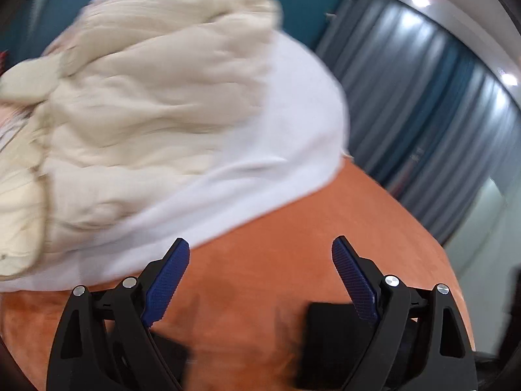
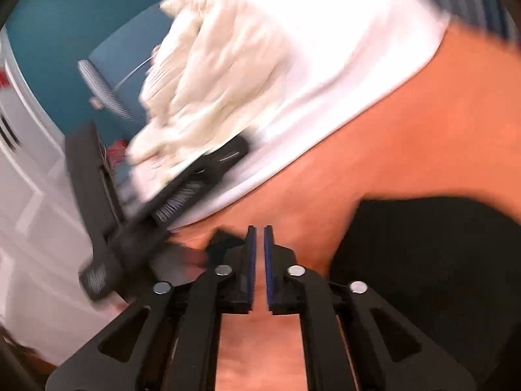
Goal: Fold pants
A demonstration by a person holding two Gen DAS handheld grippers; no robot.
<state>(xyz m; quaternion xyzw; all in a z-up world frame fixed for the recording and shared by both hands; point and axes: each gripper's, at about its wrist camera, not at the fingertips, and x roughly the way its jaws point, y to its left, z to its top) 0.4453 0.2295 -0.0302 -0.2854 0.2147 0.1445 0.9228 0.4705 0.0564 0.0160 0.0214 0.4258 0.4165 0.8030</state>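
The pants (image 1: 136, 97) lie heaped on a sheet (image 1: 293, 130), apparently covering the table (image 1: 293, 260).

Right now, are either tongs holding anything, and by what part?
Nothing is held. Left tongs stand open over the orange surface, short of the cream pants. Right tongs are shut with nothing between them.

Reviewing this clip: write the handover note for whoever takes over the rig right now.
Left gripper: jaws wide open, empty, over the orange surface.
Right gripper: jaws nearly shut, nothing between them.
Cream pants: bunched in a rumpled heap on the white cloth, ahead of both grippers; neither touches them.
Done: no fold visible.
Left: spread the pants flat, then fold them.
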